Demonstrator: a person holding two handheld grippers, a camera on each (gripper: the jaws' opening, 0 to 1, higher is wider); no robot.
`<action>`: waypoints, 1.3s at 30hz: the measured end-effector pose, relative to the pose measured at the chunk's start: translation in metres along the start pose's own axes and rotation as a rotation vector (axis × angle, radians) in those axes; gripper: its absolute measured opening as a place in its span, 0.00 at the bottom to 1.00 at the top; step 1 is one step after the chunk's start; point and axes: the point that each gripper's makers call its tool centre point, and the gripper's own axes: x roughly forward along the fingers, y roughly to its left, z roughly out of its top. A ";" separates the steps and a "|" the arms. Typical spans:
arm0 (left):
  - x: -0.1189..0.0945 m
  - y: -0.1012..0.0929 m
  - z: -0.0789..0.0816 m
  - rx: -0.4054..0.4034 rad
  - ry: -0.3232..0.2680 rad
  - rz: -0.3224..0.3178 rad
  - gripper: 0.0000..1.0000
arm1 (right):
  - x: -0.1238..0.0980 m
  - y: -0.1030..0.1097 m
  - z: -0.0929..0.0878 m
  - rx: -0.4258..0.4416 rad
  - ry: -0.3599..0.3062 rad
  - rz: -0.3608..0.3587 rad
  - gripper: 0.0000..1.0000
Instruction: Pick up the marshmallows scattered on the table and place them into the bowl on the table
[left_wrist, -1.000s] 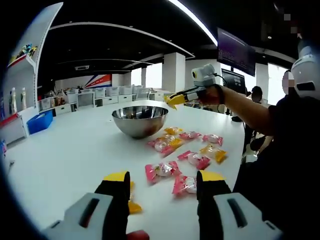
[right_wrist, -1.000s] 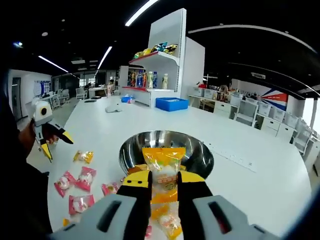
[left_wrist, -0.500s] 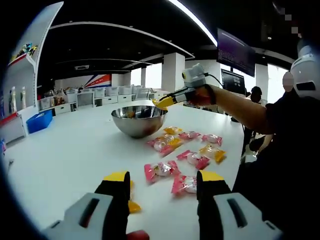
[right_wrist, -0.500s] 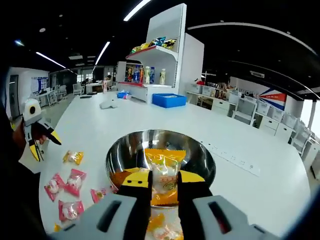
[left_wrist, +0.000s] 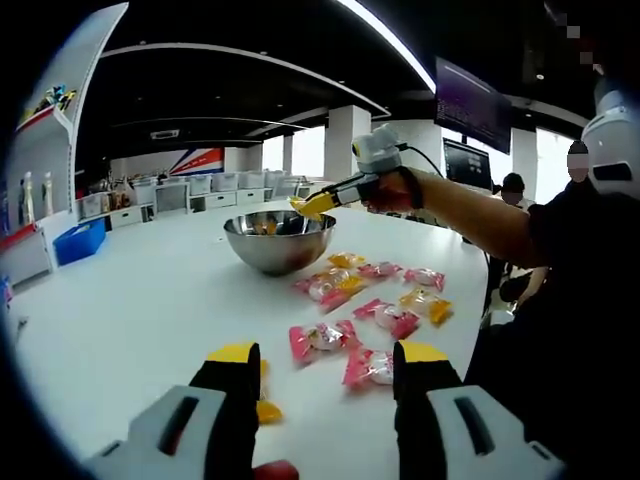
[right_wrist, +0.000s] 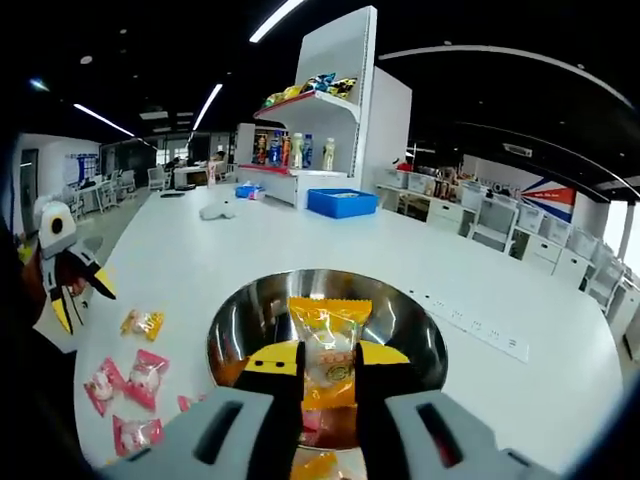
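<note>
A steel bowl (left_wrist: 275, 250) stands mid-table. Pink and yellow marshmallow packets (left_wrist: 385, 318) lie scattered between it and the near edge. My left gripper (left_wrist: 328, 355) is open, low over the table, with two pink packets (left_wrist: 322, 340) just ahead of its jaws and a yellow packet (left_wrist: 266, 411) by its left jaw. My right gripper (right_wrist: 328, 356) is shut on a yellow marshmallow packet (right_wrist: 326, 335), held above the bowl (right_wrist: 405, 315). In the left gripper view the right gripper (left_wrist: 313, 206) hovers over the bowl's far rim. In the right gripper view the left gripper (right_wrist: 68, 290) sits beyond pink packets (right_wrist: 146, 370).
The white table (left_wrist: 130, 300) stretches wide to the left of the bowl. A person's arm and dark body (left_wrist: 560, 280) fill the right side. A shelf with bottles (right_wrist: 300, 150) and a blue bin (right_wrist: 342, 203) stand past the table's far end.
My right gripper has carried the yellow packet forward from the bowl's near side to above its middle. The left gripper has stayed still and open.
</note>
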 end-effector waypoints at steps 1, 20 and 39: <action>0.000 0.000 0.000 0.000 -0.001 0.000 0.54 | 0.000 -0.001 0.000 0.002 -0.002 -0.002 0.20; 0.000 0.000 0.000 -0.001 -0.003 -0.003 0.54 | 0.000 0.000 0.003 0.031 -0.021 -0.009 0.23; 0.006 -0.004 0.004 0.009 0.000 -0.016 0.54 | -0.025 0.002 -0.002 0.065 -0.075 -0.017 0.32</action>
